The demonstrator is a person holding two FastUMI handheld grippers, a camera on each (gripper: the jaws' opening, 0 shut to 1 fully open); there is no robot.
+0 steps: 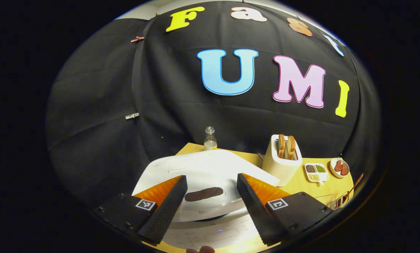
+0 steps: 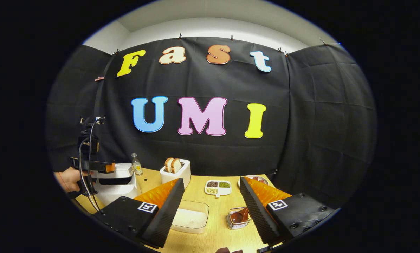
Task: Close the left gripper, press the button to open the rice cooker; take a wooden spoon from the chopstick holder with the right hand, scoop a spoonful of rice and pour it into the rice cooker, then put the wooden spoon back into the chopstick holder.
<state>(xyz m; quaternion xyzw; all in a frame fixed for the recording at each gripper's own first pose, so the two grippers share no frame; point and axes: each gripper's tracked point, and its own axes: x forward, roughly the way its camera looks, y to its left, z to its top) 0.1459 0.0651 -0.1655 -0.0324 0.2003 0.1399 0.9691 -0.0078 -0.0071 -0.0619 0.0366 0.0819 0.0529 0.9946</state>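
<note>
The white rice cooker [image 1: 210,165] lies right in front of my left gripper [image 1: 211,178], which is open, with its fingers on either side of the dark oval patch on the lid's front. In the right gripper view the rice cooker [image 2: 116,186] shows a dark gap under its lid, and a hand [image 2: 67,179] holds the left gripper [image 2: 92,165] over it. My right gripper [image 2: 211,182] is open and holds nothing. Below it stand a clear box of rice [image 2: 190,216] and the wire chopstick holder [image 2: 238,218] with the wooden spoon [image 2: 239,214] inside.
On the wooden table [image 2: 224,232] behind the box stand a white toaster [image 2: 174,172] with two bread slices, a small bottle [image 2: 136,165], a divided dish of beans [image 2: 218,187] and a plate [image 2: 260,180]. Black cloth walls close the back and sides.
</note>
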